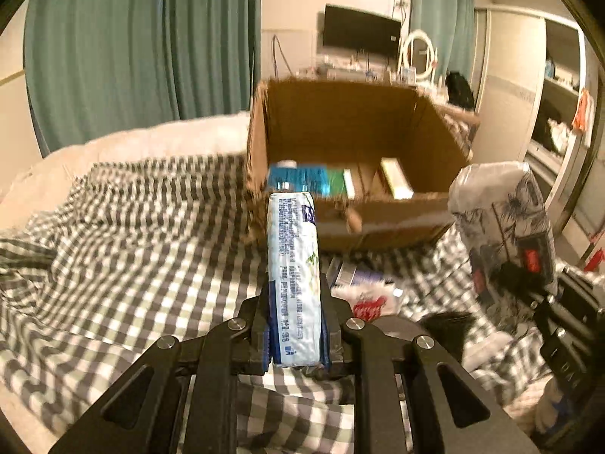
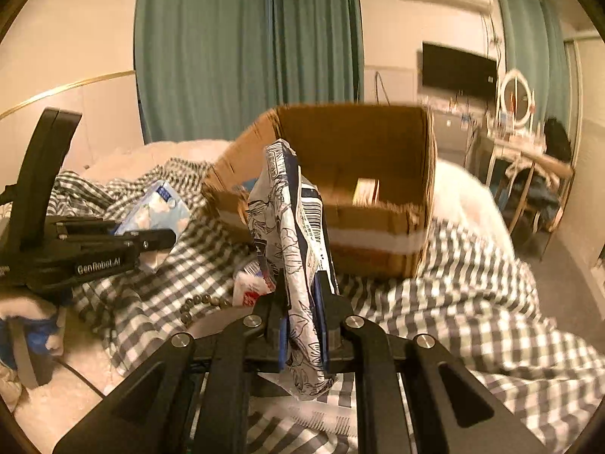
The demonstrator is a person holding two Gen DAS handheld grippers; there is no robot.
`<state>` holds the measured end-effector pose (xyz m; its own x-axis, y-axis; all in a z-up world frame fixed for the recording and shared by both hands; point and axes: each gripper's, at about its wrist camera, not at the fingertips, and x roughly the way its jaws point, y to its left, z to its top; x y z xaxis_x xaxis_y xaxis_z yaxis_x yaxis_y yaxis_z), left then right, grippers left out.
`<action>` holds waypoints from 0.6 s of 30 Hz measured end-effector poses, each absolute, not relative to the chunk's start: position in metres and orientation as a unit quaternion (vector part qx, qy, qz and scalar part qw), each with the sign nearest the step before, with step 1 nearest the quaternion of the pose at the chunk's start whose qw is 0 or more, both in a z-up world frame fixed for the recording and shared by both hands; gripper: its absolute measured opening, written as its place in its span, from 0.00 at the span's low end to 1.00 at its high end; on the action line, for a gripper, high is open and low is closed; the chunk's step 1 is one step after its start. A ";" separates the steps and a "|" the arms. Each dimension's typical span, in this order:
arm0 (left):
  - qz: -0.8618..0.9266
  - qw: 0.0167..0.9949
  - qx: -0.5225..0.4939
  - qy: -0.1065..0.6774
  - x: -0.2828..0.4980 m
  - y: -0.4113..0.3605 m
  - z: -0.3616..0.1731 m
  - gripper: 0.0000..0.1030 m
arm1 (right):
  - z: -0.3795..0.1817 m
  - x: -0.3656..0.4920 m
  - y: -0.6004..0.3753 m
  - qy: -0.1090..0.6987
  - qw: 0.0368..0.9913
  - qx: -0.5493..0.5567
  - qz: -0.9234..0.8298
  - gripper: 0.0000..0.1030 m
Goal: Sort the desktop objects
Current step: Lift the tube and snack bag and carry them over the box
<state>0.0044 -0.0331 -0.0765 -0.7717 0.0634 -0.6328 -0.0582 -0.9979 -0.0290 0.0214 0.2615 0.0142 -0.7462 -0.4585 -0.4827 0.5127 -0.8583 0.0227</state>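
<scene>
Left gripper (image 1: 295,335) — jaws clamped on a pale blue tissue pack (image 1: 293,276), held edge-up above the checked bedsheet (image 1: 132,249). Right gripper (image 2: 304,335) — jaws clamped on a crumpled white packet (image 2: 298,249) with dark line drawings. Both packs point toward the open cardboard box (image 1: 351,128) on the bed, which holds several small cartons.

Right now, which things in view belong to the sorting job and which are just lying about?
In the job:
- light blue tissue pack, clamped in left gripper
- white floral packet, clamped in right gripper
- cardboard box, some items already inside
- red-and-white packet on the bed, still loose

Lying about:
- checked bedsheet
- green curtains
- wall TV
- round mirror
</scene>
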 end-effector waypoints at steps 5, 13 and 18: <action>0.956 0.036 -0.290 0.000 -0.001 -0.045 -0.045 0.18 | 0.047 0.040 0.265 0.051 0.257 0.207 -0.943 0.11; 0.973 0.062 -0.224 -0.011 -0.008 -0.042 0.026 0.18 | 0.109 0.043 0.277 0.025 0.248 0.162 -0.955 0.11; 0.977 0.071 -0.199 -0.003 -0.018 -0.036 0.052 0.18 | 0.137 0.039 0.281 0.013 0.246 0.148 -0.958 0.11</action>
